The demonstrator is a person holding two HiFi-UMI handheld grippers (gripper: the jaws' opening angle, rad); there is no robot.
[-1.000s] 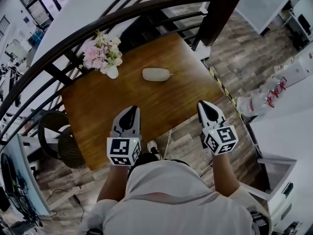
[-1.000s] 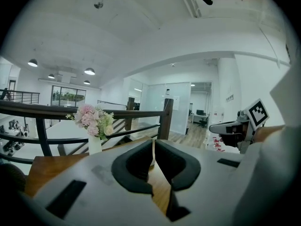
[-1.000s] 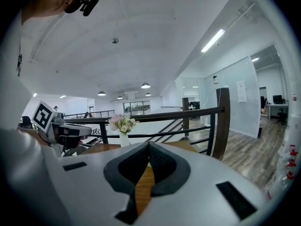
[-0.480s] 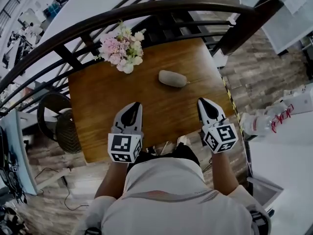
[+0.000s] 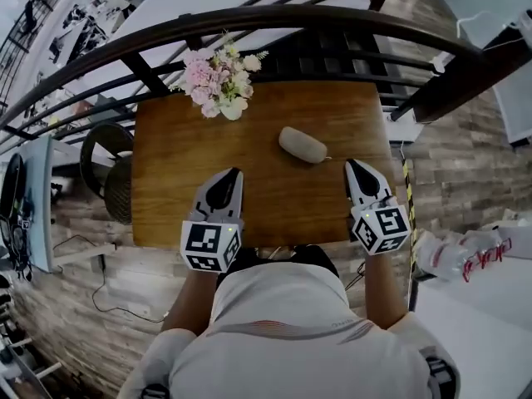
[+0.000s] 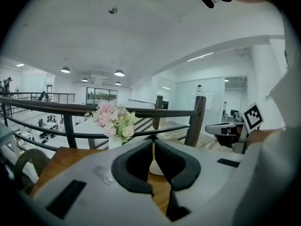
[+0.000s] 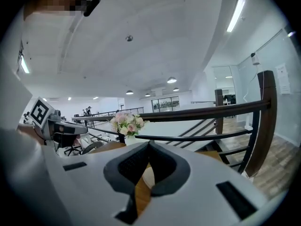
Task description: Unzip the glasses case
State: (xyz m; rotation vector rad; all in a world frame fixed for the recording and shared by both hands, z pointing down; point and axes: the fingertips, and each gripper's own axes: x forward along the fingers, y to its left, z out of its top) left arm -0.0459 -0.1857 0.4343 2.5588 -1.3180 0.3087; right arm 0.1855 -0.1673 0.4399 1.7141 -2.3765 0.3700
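Left gripper (image 5: pixel 235 174) hung over the near part of the table (image 5: pixel 166 198) with its jaws pressed together and nothing between them. Its own view showed the two dark pads meeting at the tips (image 6: pixel 153 141), with only bare wood below. Right gripper (image 5: pixel 352 166) was over the table's near right corner, its jaws likewise closed and empty, pads touching at the front (image 7: pixel 149 144).

The case (image 5: pixel 302 145) lay on the table ahead of both grippers, touched by neither. It sat nearer the right gripper than the left one. It was a pale grey-beige pod, oval and soft-edged, lying slantwise with its far end toward the flowers (image 5: pixel 218 83). It looked closed up as one rounded shape. A small dark tab (image 5: pixel 327 158) stuck out at the end nearest the right gripper. The zip line itself was too small to make out. The flowers stood at the table's far left, against the dark railing (image 5: pixel 332 19).
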